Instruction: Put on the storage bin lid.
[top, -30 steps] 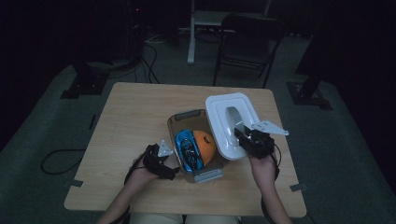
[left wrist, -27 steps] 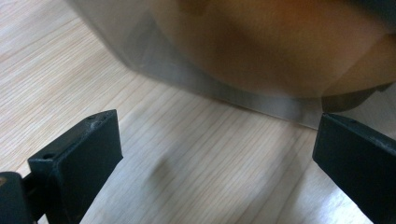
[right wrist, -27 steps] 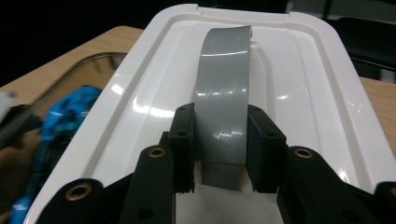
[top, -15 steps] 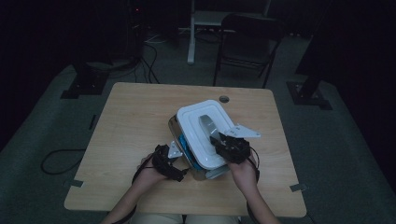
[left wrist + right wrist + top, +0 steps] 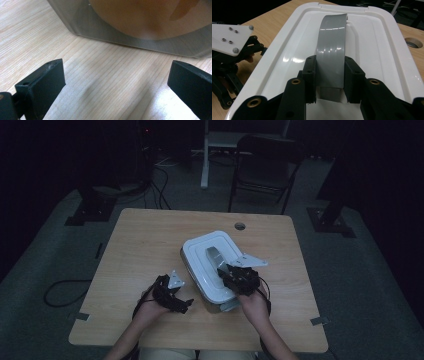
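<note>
A white lid (image 5: 200, 265) with a grey arched handle (image 5: 213, 255) lies over a clear container (image 5: 223, 306) on the wooden table (image 5: 140, 245). My right gripper (image 5: 226, 270) is shut on that handle; in the right gripper view both pads press the handle (image 5: 331, 50) above the lid (image 5: 372, 50). My left gripper (image 5: 184, 301) rests low on the table just left of the container, open. In the left gripper view its jaws stand wide apart with bare wood between them, and the container's clear wall (image 5: 125, 37) with something orange behind it lies just ahead. The left gripper (image 5: 227, 65) also appears beside the lid.
A round cable hole (image 5: 239, 226) sits near the table's far edge. A folding chair (image 5: 260, 165) and stand bases are on the dark floor beyond. Bare wood extends to the left and far side of the container.
My right gripper has carried the lid leftward from the right side onto the container, hiding the orange and blue contents. The left gripper has stayed almost still beside the container.
</note>
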`<state>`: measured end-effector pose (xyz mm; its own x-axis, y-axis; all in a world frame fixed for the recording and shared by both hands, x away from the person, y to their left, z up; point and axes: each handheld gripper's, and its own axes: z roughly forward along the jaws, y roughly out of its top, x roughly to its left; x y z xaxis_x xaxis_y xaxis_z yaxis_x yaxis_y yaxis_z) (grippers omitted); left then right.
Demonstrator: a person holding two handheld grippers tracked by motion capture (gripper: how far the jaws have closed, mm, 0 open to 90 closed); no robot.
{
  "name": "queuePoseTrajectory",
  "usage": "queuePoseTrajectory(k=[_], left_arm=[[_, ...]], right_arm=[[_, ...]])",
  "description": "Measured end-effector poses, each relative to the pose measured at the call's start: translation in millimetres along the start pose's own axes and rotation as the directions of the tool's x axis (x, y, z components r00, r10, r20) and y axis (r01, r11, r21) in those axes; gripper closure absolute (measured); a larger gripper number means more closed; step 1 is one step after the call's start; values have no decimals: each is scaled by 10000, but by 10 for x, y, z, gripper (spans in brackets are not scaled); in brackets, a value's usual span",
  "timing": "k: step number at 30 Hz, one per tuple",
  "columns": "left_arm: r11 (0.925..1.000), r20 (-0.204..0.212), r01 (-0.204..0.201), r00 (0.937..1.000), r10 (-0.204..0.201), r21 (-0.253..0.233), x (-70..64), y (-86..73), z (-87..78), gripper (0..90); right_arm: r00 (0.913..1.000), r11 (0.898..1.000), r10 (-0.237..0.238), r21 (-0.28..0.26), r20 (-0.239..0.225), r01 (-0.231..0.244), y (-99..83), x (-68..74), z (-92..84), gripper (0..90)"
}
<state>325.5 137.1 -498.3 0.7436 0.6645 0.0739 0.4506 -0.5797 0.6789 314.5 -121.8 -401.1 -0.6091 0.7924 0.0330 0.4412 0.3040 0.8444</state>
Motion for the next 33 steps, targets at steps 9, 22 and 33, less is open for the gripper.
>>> queuePoseTrajectory(k=[9, 22, 33], left_arm=[[10000, -119, 40, 9999, -40, 11, 1, -15, -5, 18], [9998, -104, 179, 9998, -179, 76, 16, -21, 1, 19], [9994, -125, 324, 9994, -323, 77, 14, -29, 17, 18]], right_arm=[[9999, 10000, -11, 4, -148, 11, -2, 40, -9, 673], [9999, 10000, 29, 57, -140, -29, -43, 84, 19, 673], [9997, 9995, -28, 313, -258, 36, -16, 79, 52, 668]])
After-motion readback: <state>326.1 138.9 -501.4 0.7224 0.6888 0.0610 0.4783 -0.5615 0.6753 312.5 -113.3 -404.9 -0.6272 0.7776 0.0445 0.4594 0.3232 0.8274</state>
